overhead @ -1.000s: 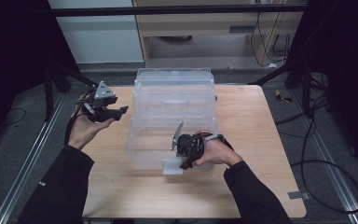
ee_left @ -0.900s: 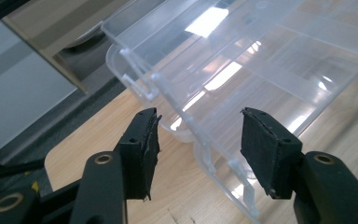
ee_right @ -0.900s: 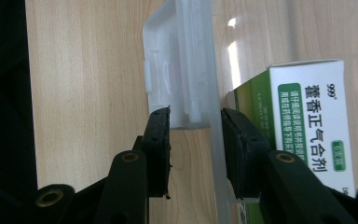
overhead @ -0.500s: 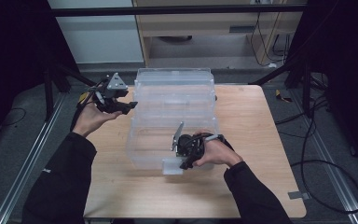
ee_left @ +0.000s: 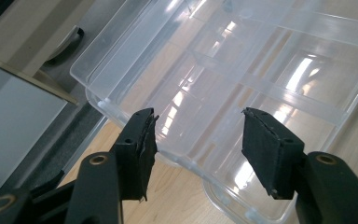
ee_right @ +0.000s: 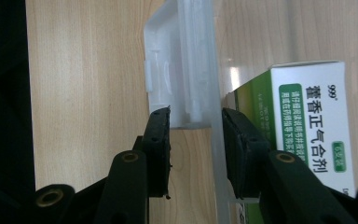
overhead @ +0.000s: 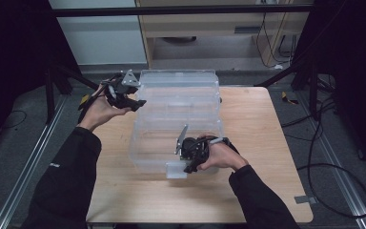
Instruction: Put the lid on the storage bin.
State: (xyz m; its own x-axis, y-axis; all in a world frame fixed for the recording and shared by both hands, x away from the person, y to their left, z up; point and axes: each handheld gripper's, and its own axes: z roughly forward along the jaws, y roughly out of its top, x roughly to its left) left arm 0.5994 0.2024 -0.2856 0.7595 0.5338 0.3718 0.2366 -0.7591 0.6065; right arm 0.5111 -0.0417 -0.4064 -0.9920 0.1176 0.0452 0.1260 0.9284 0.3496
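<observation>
1. On the near edge of the clear plastic box (overhead: 176,129), at the middle of the wooden counter (overhead: 267,143), the right gripper (overhead: 189,162) is clamped on the front wall by the latch (ee_right: 177,79).
2. The right gripper view adds a green-and-white carton (ee_right: 314,126) inside the box, touching that wall.
3. At the far left corner, the left gripper (overhead: 136,101) hovers with jaws apart, having just been opening; the left gripper view puts nothing between them, the box's ribbed lid (ee_left: 242,70) beyond.
</observation>
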